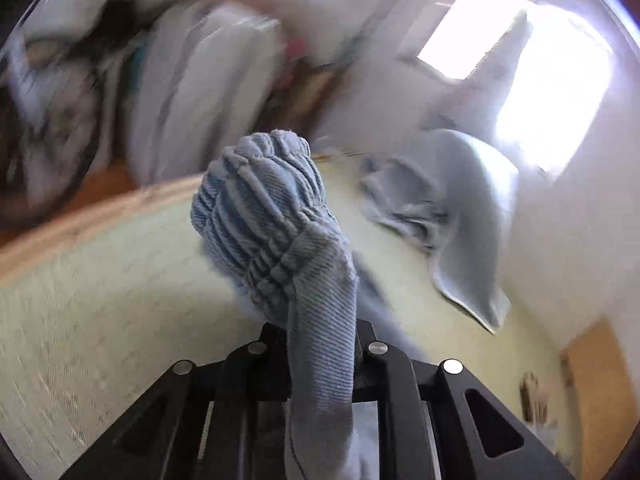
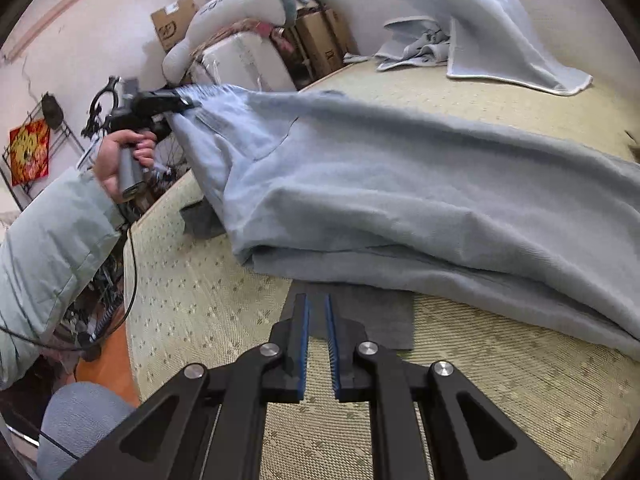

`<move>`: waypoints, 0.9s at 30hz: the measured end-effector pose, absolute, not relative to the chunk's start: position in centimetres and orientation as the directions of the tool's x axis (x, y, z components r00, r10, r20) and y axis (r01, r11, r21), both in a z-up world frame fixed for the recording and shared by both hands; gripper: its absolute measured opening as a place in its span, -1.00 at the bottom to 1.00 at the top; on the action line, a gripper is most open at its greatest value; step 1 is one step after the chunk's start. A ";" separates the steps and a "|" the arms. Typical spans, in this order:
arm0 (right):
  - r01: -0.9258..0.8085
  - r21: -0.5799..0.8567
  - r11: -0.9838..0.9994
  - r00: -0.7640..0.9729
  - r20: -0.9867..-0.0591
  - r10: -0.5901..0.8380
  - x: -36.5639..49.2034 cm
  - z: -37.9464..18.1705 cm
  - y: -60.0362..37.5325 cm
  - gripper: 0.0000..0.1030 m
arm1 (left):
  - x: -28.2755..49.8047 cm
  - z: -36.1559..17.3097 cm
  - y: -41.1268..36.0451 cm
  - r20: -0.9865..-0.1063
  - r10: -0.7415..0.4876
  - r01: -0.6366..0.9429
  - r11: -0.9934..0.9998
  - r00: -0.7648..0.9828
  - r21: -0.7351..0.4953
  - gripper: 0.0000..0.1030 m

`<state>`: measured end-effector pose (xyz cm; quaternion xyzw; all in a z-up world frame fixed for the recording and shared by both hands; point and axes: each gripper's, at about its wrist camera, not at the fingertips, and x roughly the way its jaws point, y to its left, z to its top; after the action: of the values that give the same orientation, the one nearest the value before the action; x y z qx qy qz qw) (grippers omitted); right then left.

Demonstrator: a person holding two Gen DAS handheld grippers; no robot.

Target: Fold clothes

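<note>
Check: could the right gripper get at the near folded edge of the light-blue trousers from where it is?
Probably yes. The right gripper is empty, slightly open, and only bare mat and a grey cloth lie before the trousers.

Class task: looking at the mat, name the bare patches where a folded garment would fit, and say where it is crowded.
Free: mat between the light blue trousers and the left edge; mat between the trousers and the blue towel. Crowded: the middle, covered by trousers and a grey cloth.
</note>
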<state>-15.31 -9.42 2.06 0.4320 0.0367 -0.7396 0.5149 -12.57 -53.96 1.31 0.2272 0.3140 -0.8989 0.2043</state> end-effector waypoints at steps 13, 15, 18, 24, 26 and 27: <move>0.796 0.346 -0.497 -0.131 -0.703 -0.699 -30.2 3.8 -17.7 0.00 | -12.6 7.7 -45.7 -0.462 -0.124 0.318 -0.873 -0.878 -0.369 -0.69; 0.794 0.333 -0.509 -0.090 -0.763 -0.640 -32.4 1.9 -20.7 -0.03 | -12.6 8.0 -45.5 -0.473 -0.115 0.309 -0.881 -0.873 -0.357 -0.69; 0.787 0.320 -0.527 -0.039 -0.828 -0.560 -34.6 -0.7 -24.1 -0.08 | -12.0 8.4 -44.8 -0.475 -0.101 0.289 -0.894 -0.874 -0.342 -0.69; 0.625 0.298 -0.722 -0.212 -0.825 -0.524 -41.6 0.3 -26.7 -0.24 | -11.3 8.9 -42.7 -0.472 -0.070 0.216 -0.940 -0.879 -0.264 -0.69; 0.529 0.331 -0.782 -0.286 -0.798 -0.531 -43.0 1.5 -25.6 -0.17 | -11.4 9.1 -41.3 -0.470 -0.053 0.177 -0.958 -0.881 -0.224 -0.69; 0.507 0.340 -0.792 -0.309 -0.786 -0.535 -43.1 1.9 -25.0 -0.17 | -11.6 9.2 -40.2 -0.472 -0.045 0.151 -0.970 -0.881 -0.190 -0.69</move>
<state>-43.13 -25.03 1.95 0.4918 -0.0143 -0.8089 0.3219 -11.55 -40.25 9.22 0.2389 0.1115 -0.9633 0.0508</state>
